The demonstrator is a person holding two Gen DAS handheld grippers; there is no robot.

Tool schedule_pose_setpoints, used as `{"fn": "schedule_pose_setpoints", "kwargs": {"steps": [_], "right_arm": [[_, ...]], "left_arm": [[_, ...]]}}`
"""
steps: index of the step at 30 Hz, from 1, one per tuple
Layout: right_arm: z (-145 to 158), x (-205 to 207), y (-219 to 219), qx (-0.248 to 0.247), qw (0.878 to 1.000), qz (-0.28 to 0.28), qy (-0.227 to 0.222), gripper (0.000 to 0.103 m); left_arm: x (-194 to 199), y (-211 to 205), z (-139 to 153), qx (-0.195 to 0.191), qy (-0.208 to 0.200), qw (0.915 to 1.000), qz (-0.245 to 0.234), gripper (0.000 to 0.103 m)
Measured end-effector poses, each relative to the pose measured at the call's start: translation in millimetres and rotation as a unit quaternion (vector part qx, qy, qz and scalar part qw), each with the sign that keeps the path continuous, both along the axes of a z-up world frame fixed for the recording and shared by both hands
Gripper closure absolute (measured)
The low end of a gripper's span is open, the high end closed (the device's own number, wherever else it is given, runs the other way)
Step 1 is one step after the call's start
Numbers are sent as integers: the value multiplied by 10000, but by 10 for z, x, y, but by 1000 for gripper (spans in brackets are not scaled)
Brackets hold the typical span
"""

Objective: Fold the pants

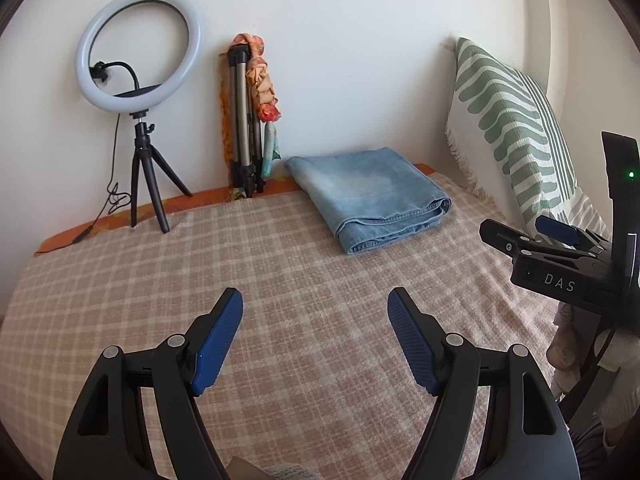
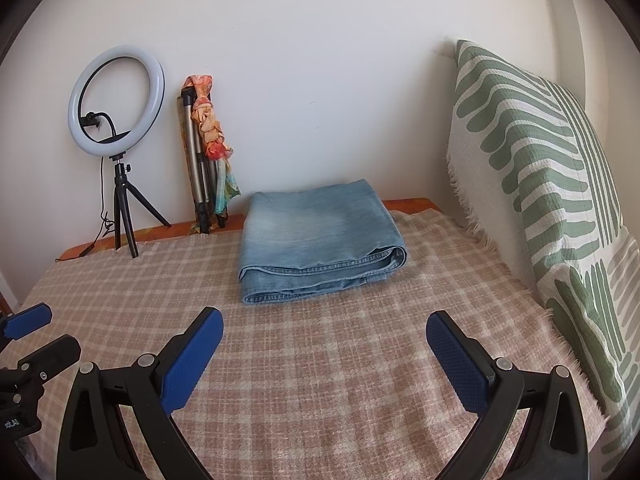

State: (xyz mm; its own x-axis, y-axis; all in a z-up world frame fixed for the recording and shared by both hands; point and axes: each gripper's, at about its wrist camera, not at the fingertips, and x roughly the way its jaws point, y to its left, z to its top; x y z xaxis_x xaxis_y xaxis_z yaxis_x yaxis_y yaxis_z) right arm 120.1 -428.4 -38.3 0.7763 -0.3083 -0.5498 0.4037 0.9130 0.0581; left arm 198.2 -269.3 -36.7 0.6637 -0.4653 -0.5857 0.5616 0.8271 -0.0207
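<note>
Denim, light blue and faded: one pair of pants, folded into a thick rectangular packet of several layers, hems and stitched seams showing along the near edge, rounded fold at the right. It lies flat toward the far side of the bed, close to the wall, well apart from both grippers.

Blanket: woven, slightly fuzzy, pink-and-cream check, covering the bed top; an orange patterned sheet shows along its far edge.

Cushion: waffle-textured cream cover with sage-green leaf stripes and a fringed edge, leaning upright against the wall on the right.

Ring light: white circular hoop on a small black tripod, cord trailing, standing on the far left of the bed.

Folded tripod: metal legs, black fittings, propped against the wall, with an orange floral scarf knotted around it.

Left gripper: black plastic arms, blue textured pads, jaws released and spread wide over bare blanket, nothing between them.

Right gripper: same build, jaws likewise spread wide and empty, over the blanket on the near side of the pants.

No containers are in view; nothing is held in anything.
</note>
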Motion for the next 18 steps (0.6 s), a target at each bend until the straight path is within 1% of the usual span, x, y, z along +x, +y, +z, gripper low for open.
{"fn": "schedule_pose_setpoints", "kwargs": {"steps": [7,13,18], "right_arm": [[-3,1,7,-8,10000,16,6,0],[-3,0,2,8,10000,22,12,0],[-10,2,-5,7,10000,23,27,0]], "left_arm": [[-9,-3,10,13,-16,10000,53,28],[-52,-11,15,24,-186,9998,52,28],[-62,-10,26,9,-204,9998,55,28]]}}
